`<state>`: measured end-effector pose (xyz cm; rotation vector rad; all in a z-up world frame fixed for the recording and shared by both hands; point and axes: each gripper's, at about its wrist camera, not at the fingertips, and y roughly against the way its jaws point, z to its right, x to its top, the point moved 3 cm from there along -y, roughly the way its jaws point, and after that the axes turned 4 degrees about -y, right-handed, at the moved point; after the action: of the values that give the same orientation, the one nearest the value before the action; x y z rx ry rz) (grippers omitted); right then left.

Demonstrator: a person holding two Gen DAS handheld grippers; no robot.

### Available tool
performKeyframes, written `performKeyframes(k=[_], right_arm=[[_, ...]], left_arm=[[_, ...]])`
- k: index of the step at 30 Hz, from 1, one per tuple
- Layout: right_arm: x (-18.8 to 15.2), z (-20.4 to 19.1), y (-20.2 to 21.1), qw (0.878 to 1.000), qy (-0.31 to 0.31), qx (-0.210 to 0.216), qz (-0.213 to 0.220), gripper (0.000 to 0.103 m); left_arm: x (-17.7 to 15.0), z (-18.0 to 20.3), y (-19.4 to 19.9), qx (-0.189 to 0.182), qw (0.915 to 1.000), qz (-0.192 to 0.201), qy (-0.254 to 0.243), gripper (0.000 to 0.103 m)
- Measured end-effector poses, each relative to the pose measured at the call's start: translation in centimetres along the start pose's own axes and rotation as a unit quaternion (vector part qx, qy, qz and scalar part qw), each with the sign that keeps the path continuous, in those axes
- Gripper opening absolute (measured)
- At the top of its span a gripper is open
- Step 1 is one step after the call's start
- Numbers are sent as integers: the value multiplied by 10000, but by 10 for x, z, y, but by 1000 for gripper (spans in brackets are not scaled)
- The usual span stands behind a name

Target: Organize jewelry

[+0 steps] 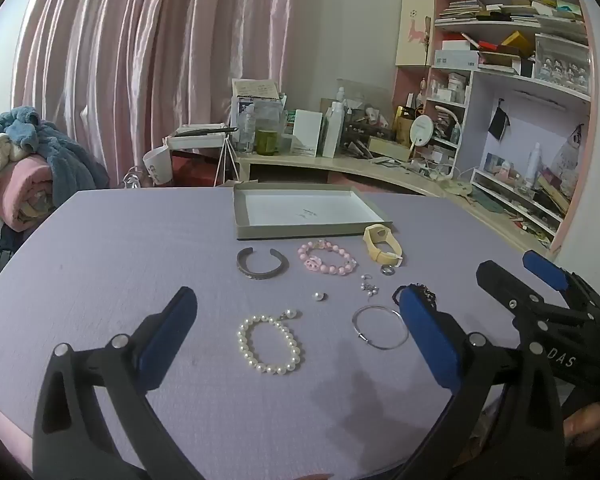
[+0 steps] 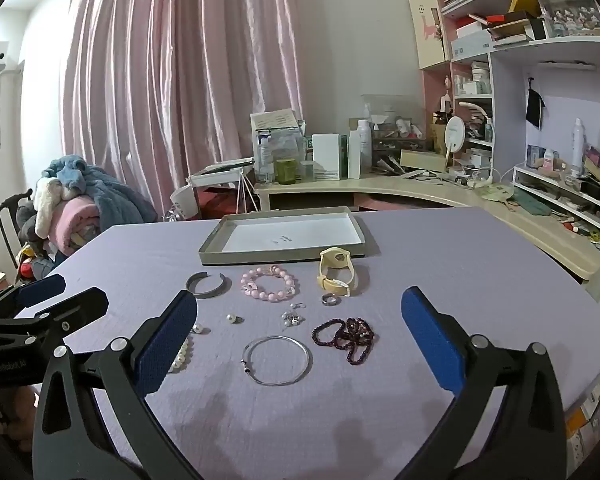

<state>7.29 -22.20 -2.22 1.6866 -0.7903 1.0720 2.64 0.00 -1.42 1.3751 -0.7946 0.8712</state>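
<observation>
Jaws released on both your grippers; the thin silver bangle (image 2: 277, 360), frame centre, may slip flat against the tabletop (image 2: 460, 264).

Two handheld grippers poised side by side, jaws spread wide.
The left gripper (image 1: 296, 320) and right gripper (image 2: 300, 320) hover level, holding nothing.
</observation>
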Motion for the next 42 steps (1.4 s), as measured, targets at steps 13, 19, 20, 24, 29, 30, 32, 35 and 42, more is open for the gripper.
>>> performKeyframes(k=[13,19,20,24,29,30,32,35,42], right_arm=[[-1,2,-1,10000,1,-11,21,102],[0,2,-1,10000,-19,-29,18,102],[-1,2,-2,10000,-21,-31,17,102],[-1,2,-1,10000,-20,-14,21,102],[-1,1,-2,10000,-12,10,16,102],[-3,3,-3,10000,-16,15,15,102],[-3,5,-2,10000,-18,16,13,102],[-3,7,-1,10000,-22,15,13,102],[-4,6,-4,10000,-23,-4,1,102]], left_arm=[[0,0,0,-3,10000,-29,1,101],[0,0,0,0,10000,-40,17,101],[0,0,0,4,10000,-44,23,101],[-2,-4,-4,13,10000,-53,44,101],[-2,-7,-3,14,10000,-60,46,101],[-2,-7,-3,9,10000,-58,48,101],[-2,-7,-3,6,10000,-59,50,101],[-2,-6,-3,3,10000,-61,55,101],[-2,-5,-3,10,10000,-70,63,101]])
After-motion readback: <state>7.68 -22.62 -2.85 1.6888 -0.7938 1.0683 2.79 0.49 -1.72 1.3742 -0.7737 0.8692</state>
